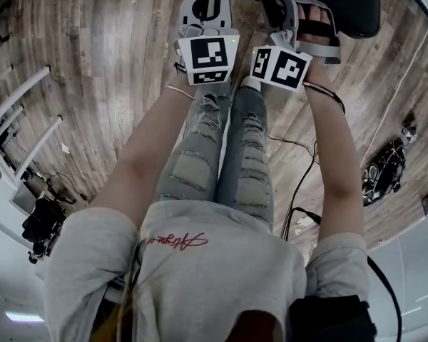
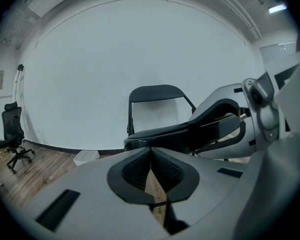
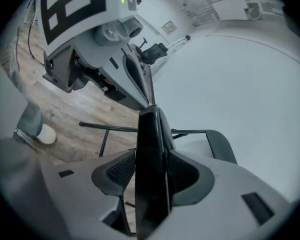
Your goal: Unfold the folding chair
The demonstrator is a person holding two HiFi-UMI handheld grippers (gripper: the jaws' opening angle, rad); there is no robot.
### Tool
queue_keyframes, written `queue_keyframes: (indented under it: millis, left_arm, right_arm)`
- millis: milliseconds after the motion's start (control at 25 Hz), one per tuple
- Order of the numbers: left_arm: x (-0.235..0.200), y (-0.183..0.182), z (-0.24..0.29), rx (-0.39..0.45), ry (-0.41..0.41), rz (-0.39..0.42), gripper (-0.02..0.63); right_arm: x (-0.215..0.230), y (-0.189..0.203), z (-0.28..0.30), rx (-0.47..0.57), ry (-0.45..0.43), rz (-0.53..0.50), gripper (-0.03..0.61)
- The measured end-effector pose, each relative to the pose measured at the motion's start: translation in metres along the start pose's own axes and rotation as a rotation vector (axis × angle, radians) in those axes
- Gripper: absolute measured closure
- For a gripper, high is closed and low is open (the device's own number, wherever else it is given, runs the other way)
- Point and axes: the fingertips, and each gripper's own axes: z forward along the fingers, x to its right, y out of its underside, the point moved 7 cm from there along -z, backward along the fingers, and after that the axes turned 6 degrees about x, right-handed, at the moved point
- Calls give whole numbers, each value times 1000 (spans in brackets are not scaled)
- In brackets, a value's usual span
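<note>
My left tool (image 2: 151, 153) is pressed together, empty. Just ahead of it the chair (image 2: 156, 91) stands on the floor (image 2: 35, 169), its seat (image 2: 160, 134) down, seemingly unfolded. My right tool (image 3: 152, 151) pinches the seat's edge; only releasing looks left.

**Right tool clamps chair seat**

Your right tool (image 3: 152, 174) grips the black seat edge of the folding chair (image 3: 149, 134), jaws pressed on both faces. The chair's backrest (image 3: 224, 148) curves to the right. Your left tool (image 3: 97, 54), marker cube up, hangs upper left above the wooden floor (image 3: 65, 109).
</note>
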Motion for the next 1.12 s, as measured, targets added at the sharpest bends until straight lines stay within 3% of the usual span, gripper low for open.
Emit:
queue_keyframes:
  millis: [160,640,800,880,1000,1120]
  left_arm:
    - [11,7,-18,-14,-12,15,597]
    - [22,28,-56,33,-103,-3,597]
    - [27,48,-75,19,-101,5,597]
    - [30,56,-83,14,-91,10,597]
    - [32,66,-95,18,-85,19,597]
    - [32,75,-110,34,-75,25,597]
  right_arm:
    - [-17,3,-8,43,-33,-117,360]
    - [-113,7,-39,236,-8,-169,365]
    - [-142,2,-42,244,-39,-173,365]
    - [-160,-2,-44,240,-99,-190,367]
    - [-194,-10,-45,224,-222,-217,419]
    - [-217,-17,-54,208,-166,-212,430]
